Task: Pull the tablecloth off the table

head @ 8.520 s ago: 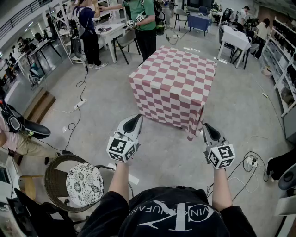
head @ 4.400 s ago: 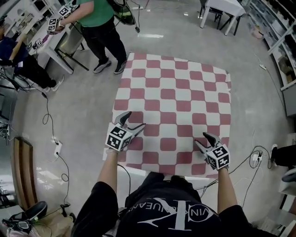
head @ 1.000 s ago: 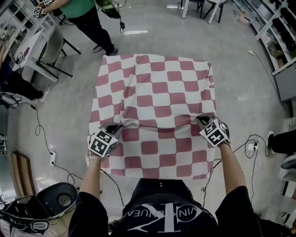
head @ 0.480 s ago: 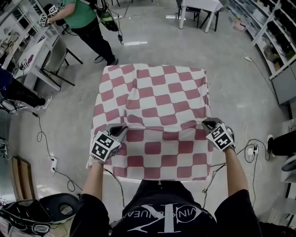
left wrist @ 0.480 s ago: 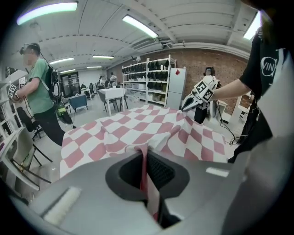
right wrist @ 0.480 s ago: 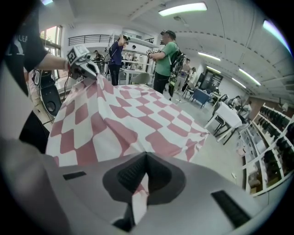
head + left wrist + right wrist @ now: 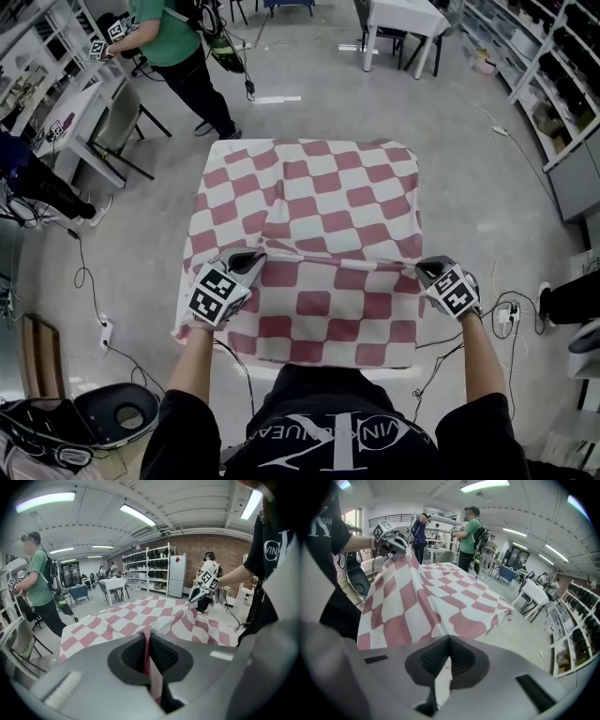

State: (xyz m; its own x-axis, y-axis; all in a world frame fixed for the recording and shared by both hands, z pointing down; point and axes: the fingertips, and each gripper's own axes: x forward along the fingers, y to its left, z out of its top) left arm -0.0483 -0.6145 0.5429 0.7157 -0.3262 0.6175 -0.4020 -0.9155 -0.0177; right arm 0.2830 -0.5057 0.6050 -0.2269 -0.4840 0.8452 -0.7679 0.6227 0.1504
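2 claws, both clamped hard on the tablecloth (image 7: 319,192). My left claw (image 7: 251,259) has its jaws drawn together on a thin pinch of the red-and-white checked fabric. In the left gripper view a fold of it stands upright between the pads (image 7: 165,657). My right claw (image 7: 424,271) is closed the same way, with a narrow strip of the cloth caught between its jaws in the right gripper view.

The left claw grips near the cloth's left edge and the right claw near its right edge. A raised ridge of fabric runs taut from 1 claw across to the other. Ahead of the claws the cloth lies spread over the worktop, with shallow wrinkles fanning away from the ridge. Behind the claws, toward me, the near part slopes down and hangs in front of my body.

The worktop itself is wholly covered, so I can't see its surface. I think the pinched cloth sits a little clear of the worktop at both claws, though from overhead that is hard to judge.

Well beyond the left claw a person in a green shirt (image 7: 173,47) stands on the grey floor (image 7: 487,187). Beyond the right claw, off to its outer side, are shelves (image 7: 562,84), and a power strip (image 7: 506,314) lies on the floor near that claw's outer side.
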